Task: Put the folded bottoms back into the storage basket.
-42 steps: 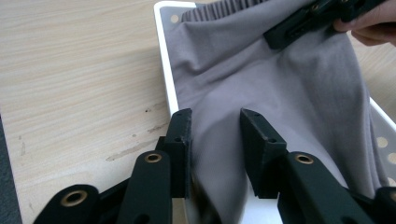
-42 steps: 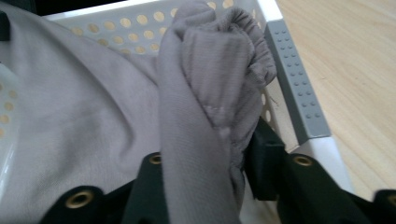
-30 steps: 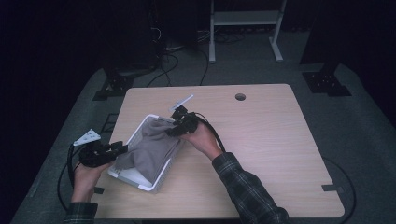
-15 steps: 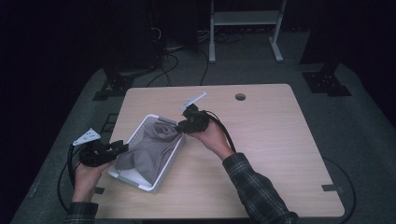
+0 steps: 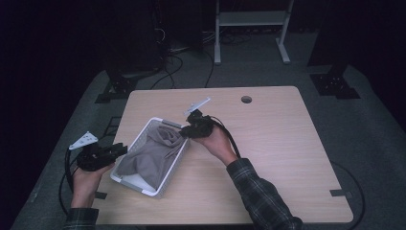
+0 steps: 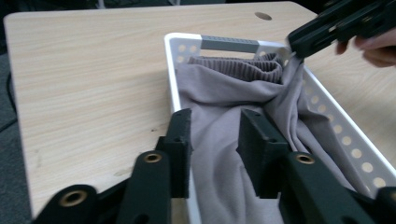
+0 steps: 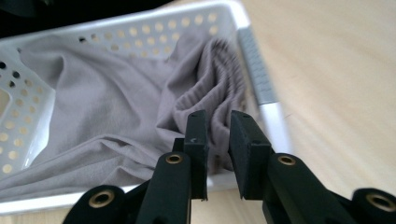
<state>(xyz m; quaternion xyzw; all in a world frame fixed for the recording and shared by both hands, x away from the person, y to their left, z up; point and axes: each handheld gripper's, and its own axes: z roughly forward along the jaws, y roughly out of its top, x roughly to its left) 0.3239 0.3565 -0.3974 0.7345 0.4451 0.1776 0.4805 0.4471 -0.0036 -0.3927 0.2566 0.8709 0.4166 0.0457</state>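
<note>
Right tongs pinching ribbed grey cloth, perforated white basket

Black claws – brass screws, plaid sleeve

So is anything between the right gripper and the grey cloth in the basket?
Nothing visible. The right gripper sits at the rim of the white basket, its jaws closing around a ribbed fold of the grey cloth.
</note>
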